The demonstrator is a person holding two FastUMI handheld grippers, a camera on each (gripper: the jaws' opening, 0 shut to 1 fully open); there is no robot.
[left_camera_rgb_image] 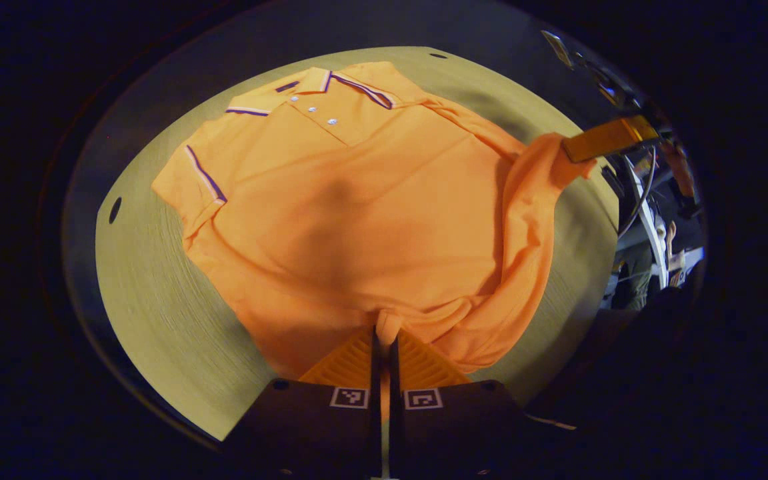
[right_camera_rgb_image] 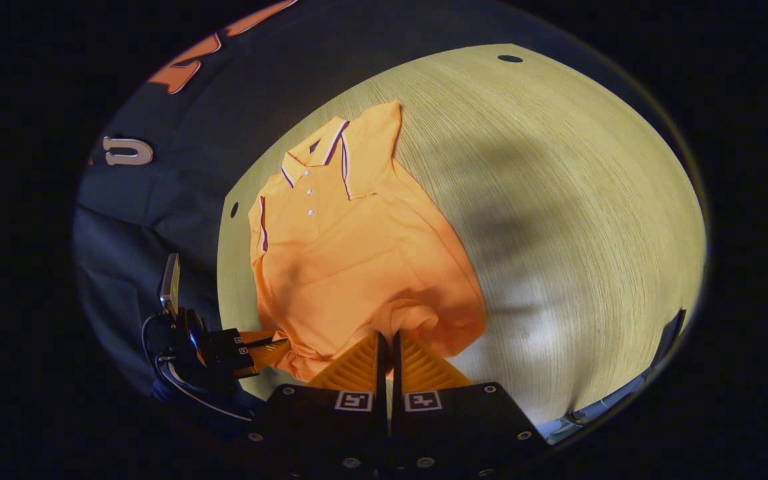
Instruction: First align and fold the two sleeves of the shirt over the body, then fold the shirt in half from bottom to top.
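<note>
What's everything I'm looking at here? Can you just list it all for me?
Polo shirt: one, orange with dark-and-white trim on collar and sleeve cuff, spread front-up on the table, its lower edge lifted.
Buttons: three, pale, in a row below the collar.
Table: one, pale wood grain, under the shirt, with small dark holes near its edges.
Cloth wall: dark, behind the table.
Left gripper: one, closed on the shirt's bottom hem near the middle.
Right gripper: one, closed on a bunched corner of the shirt; in the left gripper view it holds that edge raised off the table at the right.
</note>
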